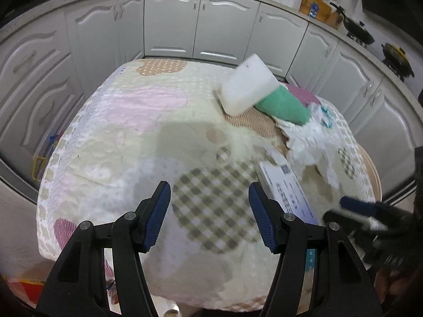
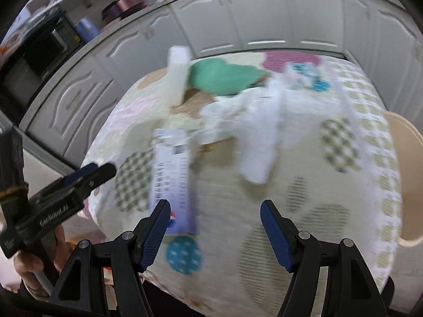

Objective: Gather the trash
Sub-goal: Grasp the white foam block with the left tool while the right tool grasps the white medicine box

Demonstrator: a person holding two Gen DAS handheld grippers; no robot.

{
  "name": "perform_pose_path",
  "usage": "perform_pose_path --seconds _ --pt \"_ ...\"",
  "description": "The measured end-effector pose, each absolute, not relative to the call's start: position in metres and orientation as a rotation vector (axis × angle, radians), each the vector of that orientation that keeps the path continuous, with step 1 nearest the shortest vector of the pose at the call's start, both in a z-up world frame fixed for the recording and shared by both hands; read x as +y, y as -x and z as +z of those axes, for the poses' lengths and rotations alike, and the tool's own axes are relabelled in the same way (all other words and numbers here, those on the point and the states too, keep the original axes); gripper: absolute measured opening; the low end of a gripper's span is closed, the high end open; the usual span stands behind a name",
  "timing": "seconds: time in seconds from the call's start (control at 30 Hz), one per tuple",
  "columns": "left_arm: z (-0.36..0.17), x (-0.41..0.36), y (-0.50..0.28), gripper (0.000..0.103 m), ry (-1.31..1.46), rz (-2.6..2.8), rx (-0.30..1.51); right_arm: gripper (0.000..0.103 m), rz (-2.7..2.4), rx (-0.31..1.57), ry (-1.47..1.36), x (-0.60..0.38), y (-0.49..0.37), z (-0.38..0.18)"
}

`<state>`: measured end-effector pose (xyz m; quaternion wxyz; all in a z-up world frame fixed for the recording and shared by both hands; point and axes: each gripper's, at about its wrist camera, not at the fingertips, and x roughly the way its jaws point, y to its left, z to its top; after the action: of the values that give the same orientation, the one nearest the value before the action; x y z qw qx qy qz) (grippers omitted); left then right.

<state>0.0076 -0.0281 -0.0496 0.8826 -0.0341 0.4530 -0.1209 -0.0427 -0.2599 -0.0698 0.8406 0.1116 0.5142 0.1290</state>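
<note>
A table draped in a patchwork cloth fills the middle of both views, ringed by white kitchen cabinets along the top of each frame. In the left wrist view the left gripper sits at the bottom centre with its blue-padded jaws standing apart and nothing between them, hanging over a checked patch of the cloth. The trash lies to the upper right of it: a white foam block leaning against a green cloth, then crumpled white tissue further right and lower, and a flat printed box just beside the gripper's right finger. The right gripper shows blurred at the lower right edge of that view, near the box. In the right wrist view, which is smeared by motion, the right gripper is at the bottom centre, its jaws likewise apart and empty. The printed box lies just above its left finger, the tissue at centre, the foam block and green cloth beyond toward the top. The left gripper reaches in from the left edge, held by a hand at the lower left. A dark oven sits in the upper left, and a beige chair back pokes out past the table's right edge.
</note>
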Motion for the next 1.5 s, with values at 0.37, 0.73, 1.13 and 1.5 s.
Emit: perform_pose_path --seconds 0.37,0.73,1.13,1.5 --pt "-0.043 -0.018 -0.065 0.072 0.134 -0.365 0.907 0.050 0.266 1.090 -0.124 -0.211 0.005 -0.095" --pt "-0.048 -0.051 -0.119 0.073 -0.030 -0.625 0.819 0.048 0.294 1.148 -0.100 -0.250 0.036 -0.092" --pt "-0.060 -0.097 -0.152 0.073 -0.214 -0.735 0.786 0.052 0.305 1.148 -0.144 -0.263 0.037 -0.094" --pt "-0.064 -0.084 -0.145 0.039 -0.141 -0.615 0.854 0.048 0.304 1.135 -0.103 -0.256 0.037 -0.094"
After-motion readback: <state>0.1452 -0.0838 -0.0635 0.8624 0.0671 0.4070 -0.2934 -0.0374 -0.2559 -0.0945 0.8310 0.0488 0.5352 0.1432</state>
